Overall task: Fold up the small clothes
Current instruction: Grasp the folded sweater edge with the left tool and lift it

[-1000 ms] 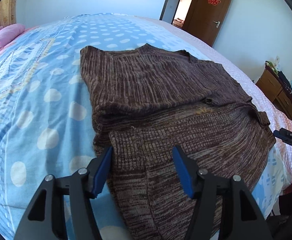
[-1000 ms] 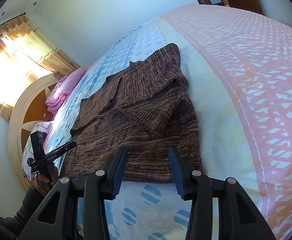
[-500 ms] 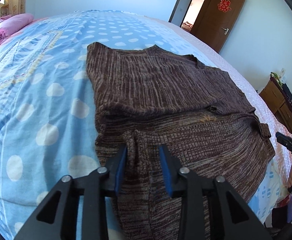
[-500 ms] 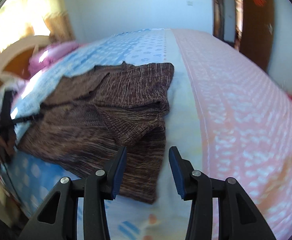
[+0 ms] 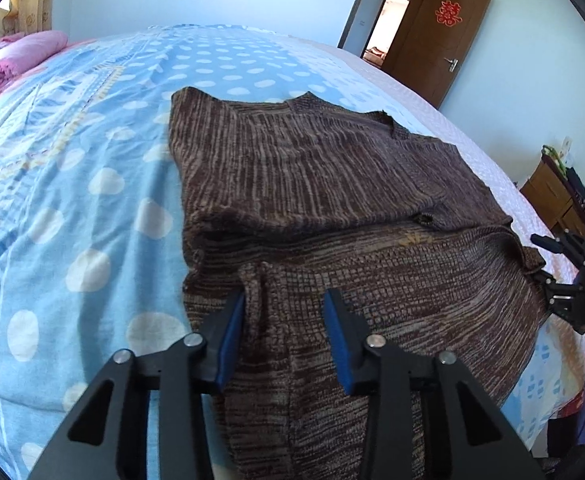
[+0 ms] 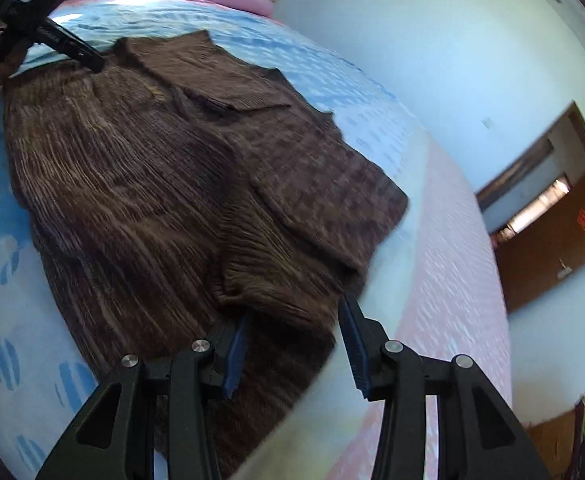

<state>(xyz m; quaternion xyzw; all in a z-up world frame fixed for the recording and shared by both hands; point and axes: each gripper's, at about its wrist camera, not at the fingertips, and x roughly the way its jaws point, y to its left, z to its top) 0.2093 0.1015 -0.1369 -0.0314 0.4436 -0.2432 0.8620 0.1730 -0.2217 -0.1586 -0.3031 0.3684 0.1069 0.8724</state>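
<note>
Brown marled knit filled the space between your left gripper (image 5: 284, 334)'s blue pads (image 5: 230, 340), which stood spread over the sweater (image 5: 332, 208)'s near hem, a raised pucker of fabric just inside the left pad. Your right gripper (image 6: 292, 344) was likewise spread, poised at the sweater (image 6: 164, 184)'s near corner by a folded-in sleeve. The sweater lay partly folded on the blue polka-dot bedspread (image 5: 72, 184). Beyond it stood a brown wooden door (image 5: 432, 36).
</note>
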